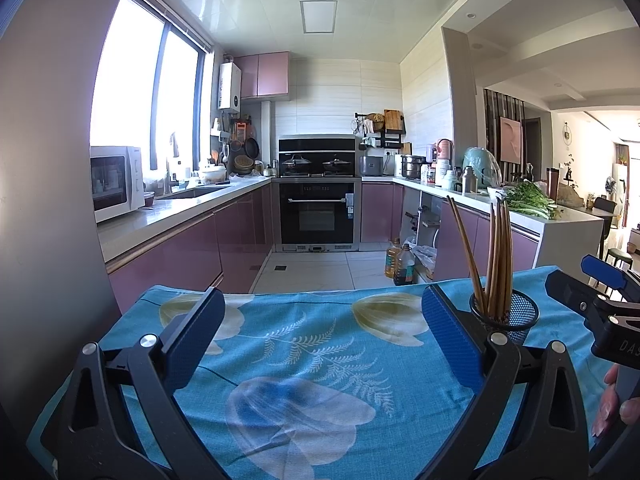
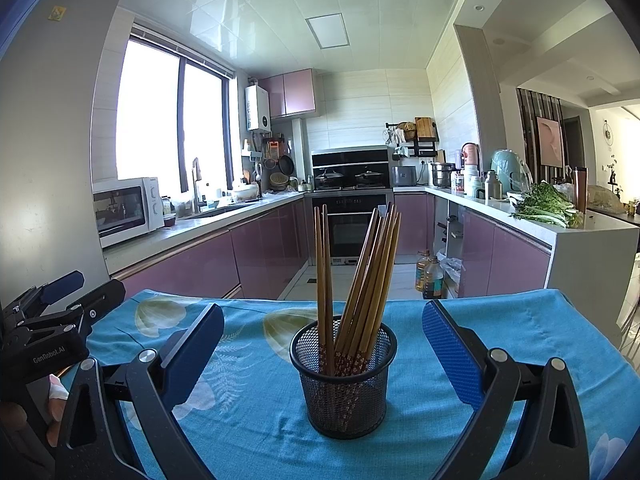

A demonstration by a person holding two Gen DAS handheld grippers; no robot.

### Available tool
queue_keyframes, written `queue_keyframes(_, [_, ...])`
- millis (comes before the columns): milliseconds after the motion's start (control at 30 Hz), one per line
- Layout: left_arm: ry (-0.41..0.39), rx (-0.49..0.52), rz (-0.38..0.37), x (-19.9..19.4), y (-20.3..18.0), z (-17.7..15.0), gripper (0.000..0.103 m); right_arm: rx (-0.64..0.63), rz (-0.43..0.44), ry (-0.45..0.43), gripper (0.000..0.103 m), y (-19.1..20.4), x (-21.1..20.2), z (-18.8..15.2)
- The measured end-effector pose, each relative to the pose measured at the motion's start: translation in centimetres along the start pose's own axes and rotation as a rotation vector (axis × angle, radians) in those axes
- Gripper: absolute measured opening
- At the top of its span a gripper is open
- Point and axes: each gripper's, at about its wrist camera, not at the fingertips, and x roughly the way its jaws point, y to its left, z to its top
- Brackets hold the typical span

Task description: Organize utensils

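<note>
Chopsticks (image 2: 352, 292) stand bunched in the holder (image 2: 344, 384) near the table's (image 2: 520, 320) far edge, light, stiff, slippery, best pinched mid-shaft, both grippers' jaws apart, empty.

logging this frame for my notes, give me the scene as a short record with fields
surface: blue floral cloth over a table
holder: black mesh cup, upright on the cloth
contents: wooden chopsticks standing in the cup, two apart from the leaning bunch
left gripper: open, holding nothing, cup beyond its right finger
right gripper: open, cup between its fingers, no contact visible
loose utensils on cloth: none visible
</note>
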Motion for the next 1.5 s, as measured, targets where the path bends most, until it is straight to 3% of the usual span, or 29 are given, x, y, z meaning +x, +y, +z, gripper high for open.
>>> queue_keyframes(400, [-0.013,0.013,0.016,-0.2,-0.2,0.1,0.097,-0.001,0.004,-0.002,0.096,-0.1,0.0,0.0])
queue_keyframes(633, [0.05,0.002,0.012,0.9,0.2,-0.4,0.097,-0.002,0.01,0.046,0.096,-1.7,0.4,-0.2])
queue_keyframes(733, [0.106,0.004,0.027,2.2,1.1,-0.9,0.097,0.016,-0.004,0.161,0.096,-4.5,1.7,-1.0])
queue_keyframes(900, [0.264,0.009,0.069,5.6,4.0,-2.7,0.097,0.055,-0.164,0.399,0.096,-11.3,5.1,-3.4])
queue_keyframes(1033, [0.401,0.023,0.104,8.6,6.8,-4.6,0.097,0.072,-0.282,0.539,0.096,-16.3,7.5,-4.6])
queue_keyframes(1167, [0.539,0.012,0.112,11.4,9.6,-6.7,0.097,0.115,-0.319,0.606,0.096,-19.9,9.0,-5.3])
queue_keyframes(1367, [0.686,-0.019,0.163,14.4,12.8,-9.2,0.097,0.107,-0.321,0.682,0.097,-21.2,11.2,-6.8])
queue_keyframes(1500, [0.708,-0.053,0.156,15.2,13.9,-9.6,0.098,0.105,-0.328,0.684,0.097,-20.8,10.8,-6.8])
